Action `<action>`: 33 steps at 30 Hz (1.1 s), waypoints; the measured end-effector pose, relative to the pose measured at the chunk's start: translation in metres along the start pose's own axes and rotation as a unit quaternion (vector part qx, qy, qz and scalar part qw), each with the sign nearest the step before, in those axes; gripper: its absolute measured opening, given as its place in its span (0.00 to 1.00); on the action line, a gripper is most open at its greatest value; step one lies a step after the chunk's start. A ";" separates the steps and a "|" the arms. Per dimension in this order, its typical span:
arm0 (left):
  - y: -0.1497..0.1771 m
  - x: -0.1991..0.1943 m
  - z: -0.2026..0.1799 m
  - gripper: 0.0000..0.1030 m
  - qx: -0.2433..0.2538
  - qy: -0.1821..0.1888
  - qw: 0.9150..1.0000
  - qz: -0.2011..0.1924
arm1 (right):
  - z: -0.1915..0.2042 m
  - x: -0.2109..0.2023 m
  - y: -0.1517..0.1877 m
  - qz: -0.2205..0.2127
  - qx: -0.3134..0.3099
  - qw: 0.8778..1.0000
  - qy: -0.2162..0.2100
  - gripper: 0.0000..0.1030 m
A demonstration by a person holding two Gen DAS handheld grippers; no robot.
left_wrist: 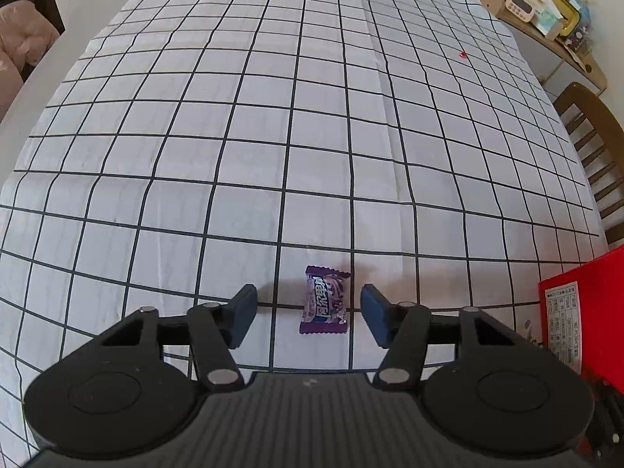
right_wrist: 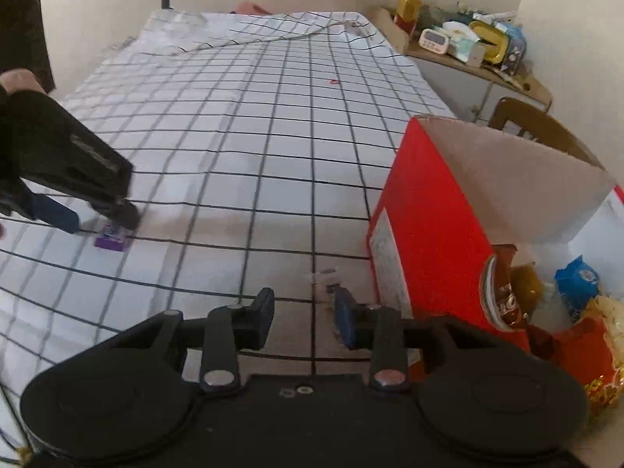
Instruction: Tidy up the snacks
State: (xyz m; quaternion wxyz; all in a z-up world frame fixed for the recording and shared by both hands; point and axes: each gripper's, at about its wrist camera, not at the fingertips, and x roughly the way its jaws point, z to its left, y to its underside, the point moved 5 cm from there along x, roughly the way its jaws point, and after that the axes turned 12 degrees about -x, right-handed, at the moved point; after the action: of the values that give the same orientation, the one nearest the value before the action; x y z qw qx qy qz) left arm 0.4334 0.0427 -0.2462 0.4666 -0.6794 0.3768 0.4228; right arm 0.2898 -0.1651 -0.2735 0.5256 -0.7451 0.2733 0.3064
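Candy [left_wrist: 324,300] in a purple wrapper lies flat on the checked cloth [left_wrist: 234,136] over the counter, between the spread fingers of the open left tool [left_wrist: 308,312]. Right tool [right_wrist: 304,312] is open and empty, just beside the red box [right_wrist: 425,210] holding snack packets [right_wrist: 577,284]. Farther off, a wooden chair [left_wrist: 592,144] and cluttered shelf [right_wrist: 479,66].
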 end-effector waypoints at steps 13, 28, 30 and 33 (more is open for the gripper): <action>0.003 -0.018 0.006 0.34 0.007 0.014 1.000 -0.010 | -0.005 0.016 -0.003 0.000 0.032 0.999 0.038 0.04; 0.001 -0.015 0.010 0.28 -0.009 0.038 0.999 0.002 | 0.010 -0.038 0.019 -0.032 0.030 0.997 -0.068 0.00; 0.004 -0.013 0.007 0.28 -0.008 0.031 0.999 0.001 | 0.008 -0.045 0.025 -0.029 0.028 0.997 -0.063 0.00; 0.007 -0.009 0.002 0.28 -0.002 0.019 1.000 -0.002 | 0.003 -0.051 0.031 -0.026 0.036 0.998 -0.045 0.01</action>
State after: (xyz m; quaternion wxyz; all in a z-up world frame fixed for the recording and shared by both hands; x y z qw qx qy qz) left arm 0.4235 0.0442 -0.2406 0.4587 -0.6887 0.3839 0.4097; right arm 0.2334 -0.1670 -0.2554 0.5712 -0.7183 0.2408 0.3159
